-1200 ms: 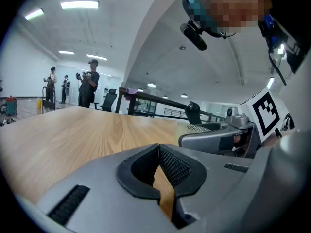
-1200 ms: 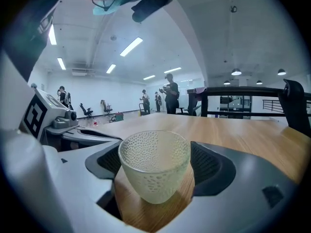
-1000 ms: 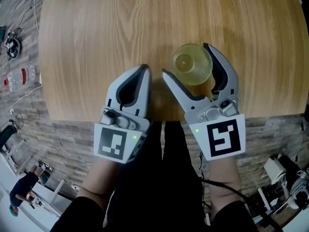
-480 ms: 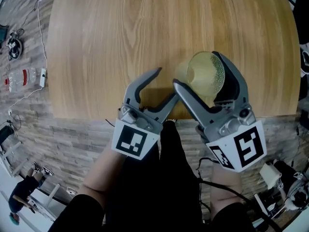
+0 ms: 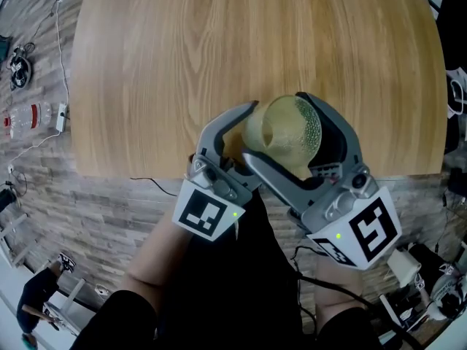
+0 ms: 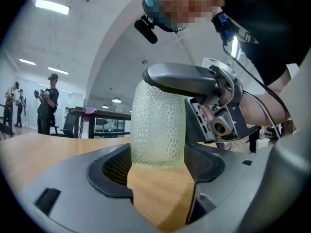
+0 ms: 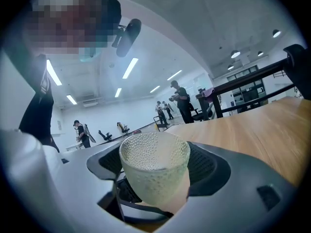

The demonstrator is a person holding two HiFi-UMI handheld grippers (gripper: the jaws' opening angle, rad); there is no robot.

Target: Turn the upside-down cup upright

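A yellow-green dimpled glass cup (image 5: 288, 133) hangs tilted above the near edge of the wooden table (image 5: 182, 64). My right gripper (image 5: 276, 127) is shut on it, one jaw on each side of its wall. In the right gripper view the cup (image 7: 154, 154) sits between the pads with its mouth up and toward the camera. My left gripper (image 5: 252, 141) comes in from the left; its jaws have just been opening and stand wide around one end of the cup (image 6: 158, 125), pads not pressing. Its lower jaw is hidden under the right gripper.
The table's near edge (image 5: 146, 175) runs just under both grippers, and the person's legs are below it. Cables, a bottle (image 5: 29, 115) and a power strip lie on the floor at left. People stand far off in both gripper views.
The right gripper has lifted the cup off the table and tipped it. The left gripper has moved right and up to the cup, and its jaws went from shut to wide open.
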